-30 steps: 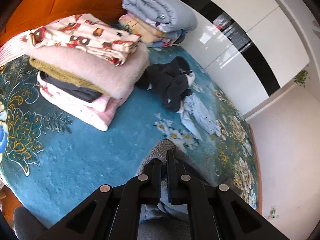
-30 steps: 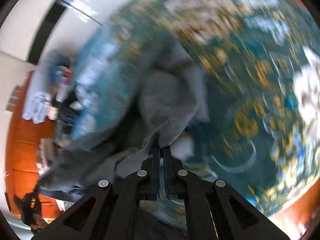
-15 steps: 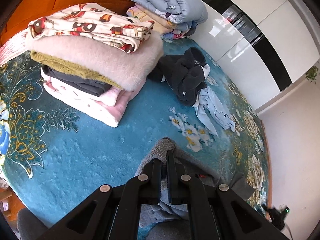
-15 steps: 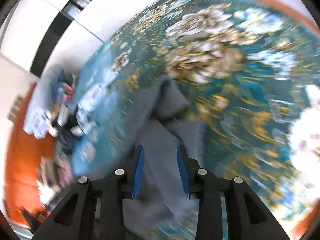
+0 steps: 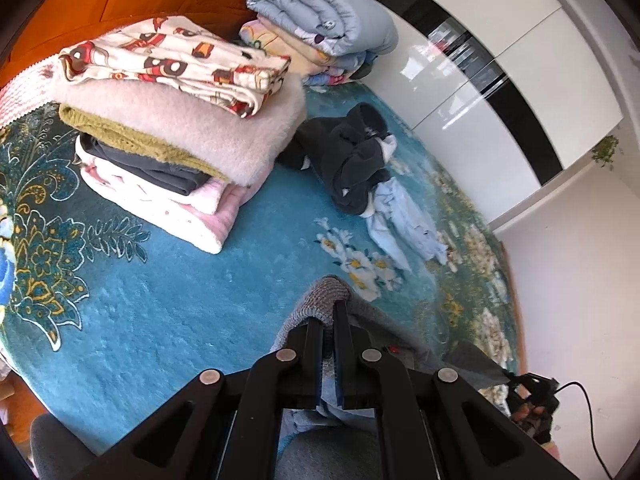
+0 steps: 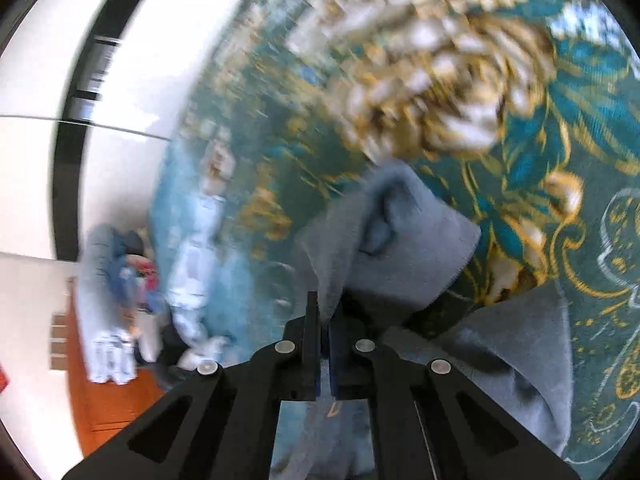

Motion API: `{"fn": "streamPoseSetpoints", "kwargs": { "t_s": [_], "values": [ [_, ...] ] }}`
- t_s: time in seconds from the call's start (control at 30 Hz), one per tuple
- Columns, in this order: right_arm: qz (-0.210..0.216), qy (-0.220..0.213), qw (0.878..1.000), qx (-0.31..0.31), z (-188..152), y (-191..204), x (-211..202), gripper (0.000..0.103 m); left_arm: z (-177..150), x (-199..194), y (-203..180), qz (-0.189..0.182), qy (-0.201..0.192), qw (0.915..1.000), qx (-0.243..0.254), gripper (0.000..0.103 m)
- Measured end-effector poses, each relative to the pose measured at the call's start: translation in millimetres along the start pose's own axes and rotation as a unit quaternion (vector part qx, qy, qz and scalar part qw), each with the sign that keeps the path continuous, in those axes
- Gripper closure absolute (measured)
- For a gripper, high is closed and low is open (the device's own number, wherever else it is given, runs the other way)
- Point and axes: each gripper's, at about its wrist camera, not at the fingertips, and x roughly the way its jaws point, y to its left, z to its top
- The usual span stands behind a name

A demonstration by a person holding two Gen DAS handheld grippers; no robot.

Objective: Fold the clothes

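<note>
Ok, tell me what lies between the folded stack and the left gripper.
Only bare blue blanket separates the stack from the left gripper, seen in the left wrist view.

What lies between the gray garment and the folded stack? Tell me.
Nothing visible: bare teal blanket runs from the gray garment in the left hand-held gripper to the folded stack. The dark clothes pile lies off to the side.

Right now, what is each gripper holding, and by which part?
Both hold the grey garment. The left gripper pinches a bunched edge of it; the right gripper pinches a fold of it. Which part of the garment cannot be told.
</note>
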Motion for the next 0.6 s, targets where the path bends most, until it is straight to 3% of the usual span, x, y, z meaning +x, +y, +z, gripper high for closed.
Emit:
{"fn": "streamPoseSetpoints", "kwargs": {
  "t_s": [0.17,0.33,0.47,0.6],
  "values": [
    [0.086,-0.062,0.994,-0.038,7,34,-105,0.101,1,-23,-2,-0.045,-0.022,0.9987,-0.007,0.099],
    [0.142,-0.149,0.974,-0.098,-2,67,-223,0.101,1,-50,-8,-0.065,-0.037,0.9971,0.012,0.099],
    [0.135,-0.200,0.961,-0.131,-22,64,-283,0.101,0,-63,-18,-0.062,-0.041,0.9954,0.060,0.098],
    [0.085,-0.204,0.965,-0.140,-15,60,-273,0.101,11,-27,-27,-0.043,-0.010,0.9970,0.064,0.098]
  ]
}}
